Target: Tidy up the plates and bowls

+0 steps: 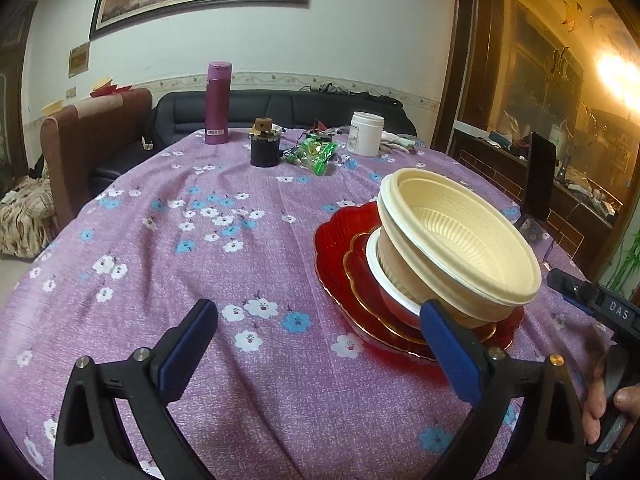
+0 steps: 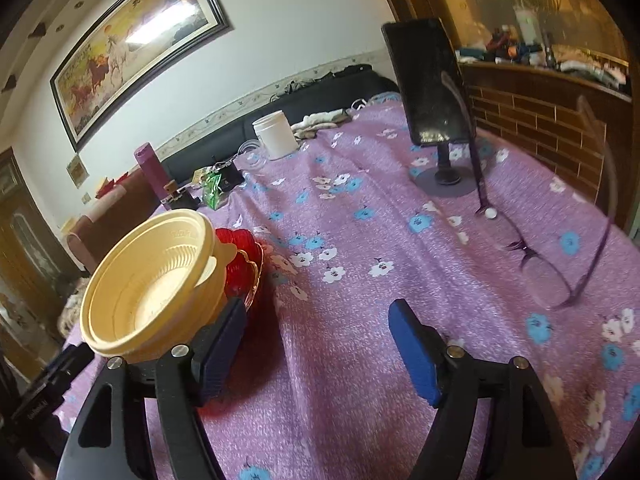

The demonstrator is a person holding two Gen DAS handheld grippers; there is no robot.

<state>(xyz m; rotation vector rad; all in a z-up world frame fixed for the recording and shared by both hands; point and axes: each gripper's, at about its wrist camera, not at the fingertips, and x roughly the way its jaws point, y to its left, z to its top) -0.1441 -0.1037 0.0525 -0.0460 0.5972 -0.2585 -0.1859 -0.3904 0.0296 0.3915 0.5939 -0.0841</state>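
A stack stands on the purple floral tablecloth: red plates with gold rims (image 1: 340,256) at the bottom, a white-rimmed bowl (image 1: 380,276) on them, and cream plastic bowls (image 1: 460,232) nested on top, tilted. My left gripper (image 1: 320,316) is open and empty, low over the cloth, with its right finger just in front of the stack. My right gripper (image 2: 316,320) is open and empty; the cream bowls (image 2: 148,280) and red plates (image 2: 240,264) lie just left of its left finger.
At the table's far side stand a purple flask (image 1: 218,102), a dark cup (image 1: 265,148), green packets (image 1: 316,154) and a white jar (image 1: 366,133). A phone on a stand (image 2: 430,84) and purple eyeglasses (image 2: 548,276) lie to the right. A sofa is behind the table.
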